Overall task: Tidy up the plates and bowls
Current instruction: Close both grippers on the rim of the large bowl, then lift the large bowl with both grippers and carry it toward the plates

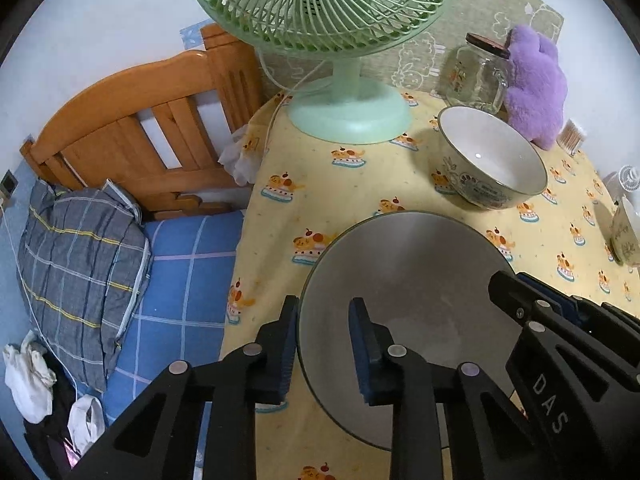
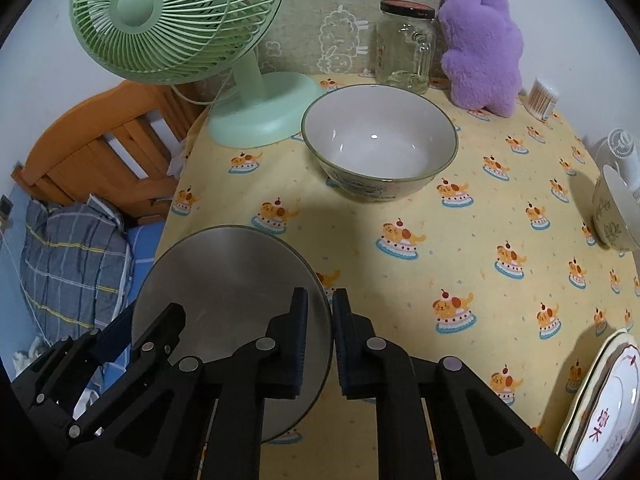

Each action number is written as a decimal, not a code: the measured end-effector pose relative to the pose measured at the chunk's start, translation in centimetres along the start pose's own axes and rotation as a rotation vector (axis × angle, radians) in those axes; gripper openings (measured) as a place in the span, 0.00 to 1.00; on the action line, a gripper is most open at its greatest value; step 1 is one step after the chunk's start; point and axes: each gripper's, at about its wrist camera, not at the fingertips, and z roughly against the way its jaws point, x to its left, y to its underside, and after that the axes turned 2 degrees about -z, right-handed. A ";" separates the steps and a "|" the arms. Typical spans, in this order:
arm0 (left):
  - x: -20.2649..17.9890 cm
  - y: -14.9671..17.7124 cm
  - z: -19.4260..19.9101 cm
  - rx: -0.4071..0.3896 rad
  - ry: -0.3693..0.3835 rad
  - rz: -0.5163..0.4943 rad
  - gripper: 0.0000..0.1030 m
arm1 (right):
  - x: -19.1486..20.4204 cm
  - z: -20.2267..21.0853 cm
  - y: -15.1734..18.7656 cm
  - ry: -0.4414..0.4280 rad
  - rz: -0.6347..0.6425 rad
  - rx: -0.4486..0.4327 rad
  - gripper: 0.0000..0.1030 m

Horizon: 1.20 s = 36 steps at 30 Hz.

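A grey metal bowl (image 1: 408, 272) (image 2: 224, 272) is at the near left part of the yellow tablecloth (image 2: 460, 240). My left gripper (image 1: 324, 344) is shut on its left rim, one finger outside the wall and one inside. My right gripper (image 2: 320, 332) is shut on the opposite rim in the same way; it also shows in the left wrist view (image 1: 516, 300). Behind stands a large white ceramic bowl (image 1: 492, 160) (image 2: 380, 144) with a green rim. A smaller patterned bowl (image 2: 612, 208) sits at the right edge, and stacked plates (image 2: 600, 412) lie at the near right. Whether the metal bowl rests on the cloth is unclear.
A green desk fan (image 2: 180, 20) stands at the back left, with a glass jar (image 2: 404, 48), a purple plush toy (image 2: 480, 44) and a cotton swab box (image 2: 542, 98) along the back. A wooden bed frame (image 1: 132, 120) and pillow (image 1: 80, 272) lie left of the table.
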 end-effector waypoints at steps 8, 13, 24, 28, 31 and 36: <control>-1.1 0.8 0.7 0.020 0.016 -0.034 0.23 | -0.8 1.0 0.9 0.023 0.000 0.010 0.15; -2.6 1.9 1.6 0.029 0.045 -0.075 0.23 | -2.0 2.2 2.3 0.055 -0.034 0.015 0.15; -6.7 4.6 4.7 0.041 0.088 -0.179 0.23 | -5.9 6.1 6.1 0.111 -0.105 0.011 0.15; -8.4 5.6 5.9 0.043 0.080 -0.196 0.23 | -7.5 7.3 7.2 0.106 -0.111 0.016 0.15; -9.7 6.6 6.5 0.054 0.072 -0.195 0.23 | -8.7 8.1 8.1 0.097 -0.110 0.027 0.15; -11.9 8.3 7.3 0.066 0.074 -0.178 0.23 | -10.9 9.1 9.5 0.095 -0.095 0.044 0.15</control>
